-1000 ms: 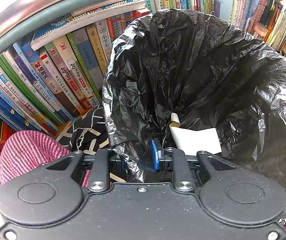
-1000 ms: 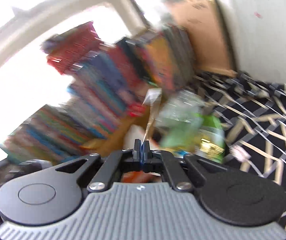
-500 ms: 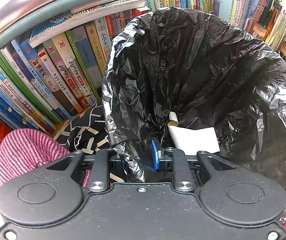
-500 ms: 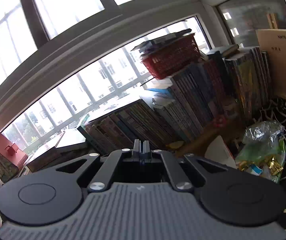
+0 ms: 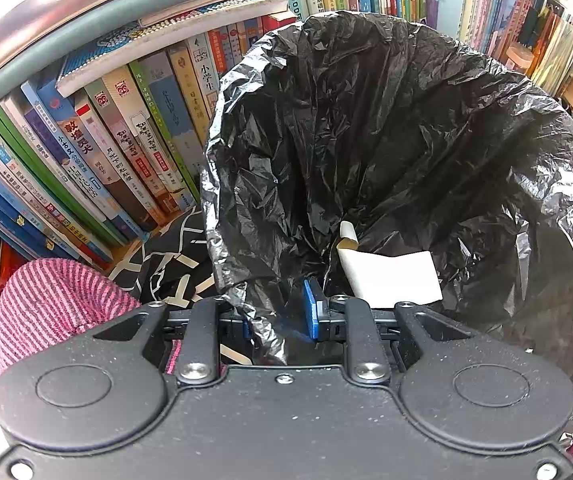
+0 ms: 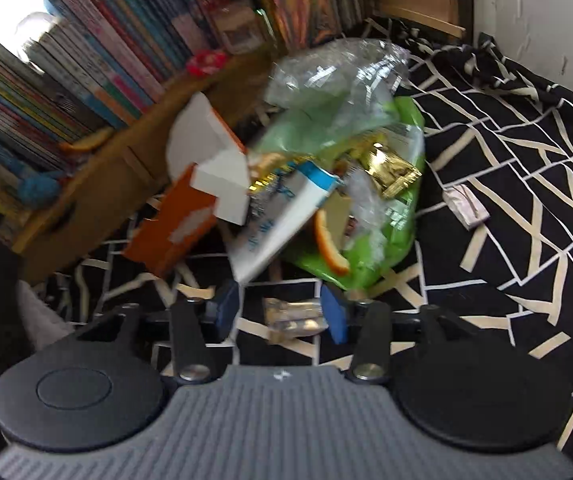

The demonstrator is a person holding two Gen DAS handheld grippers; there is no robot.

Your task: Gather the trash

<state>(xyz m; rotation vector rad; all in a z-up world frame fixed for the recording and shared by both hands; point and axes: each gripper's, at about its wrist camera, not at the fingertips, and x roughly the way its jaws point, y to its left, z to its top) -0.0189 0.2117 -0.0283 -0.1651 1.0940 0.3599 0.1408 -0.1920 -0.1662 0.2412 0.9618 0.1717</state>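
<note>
- The left hand-held gripper (image 5: pixel 280 316) is clenched on the near rim of a black trash bag (image 5: pixel 386 152), the crinkled plastic pinched between its blue pads, so the bag's mouth gapes wide.
- Down inside the bag lies a white piece of paper (image 5: pixel 390 278) with a curled strip at its far end.
- Rows of books (image 5: pixel 126 140) stand just behind and to the left of the bag; a pink striped sleeve (image 5: pixel 54 300) shows at the near left.
- The right hand-held gripper (image 6: pixel 282 312) is released and its jaws are opening, with a small crumpled clear wrapper (image 6: pixel 292 318) lying between the blue pads on the black cloth with cream lines (image 6: pixel 506 160); the pads do not press on it.
- Just beyond that gripper sits the trash pile: a green and clear plastic bag (image 6: pixel 350 128) holding gold wrappers (image 6: pixel 390 168), an orange peel (image 6: pixel 326 244) and a white and blue packet (image 6: pixel 282 224).
- An orange and white carton (image 6: pixel 190 208) lies at the pile's left, touching it.
- A small pale wrapper (image 6: pixel 466 204) lies apart on the cloth to the right.
- More books (image 6: pixel 86 64) line the far left.
</note>
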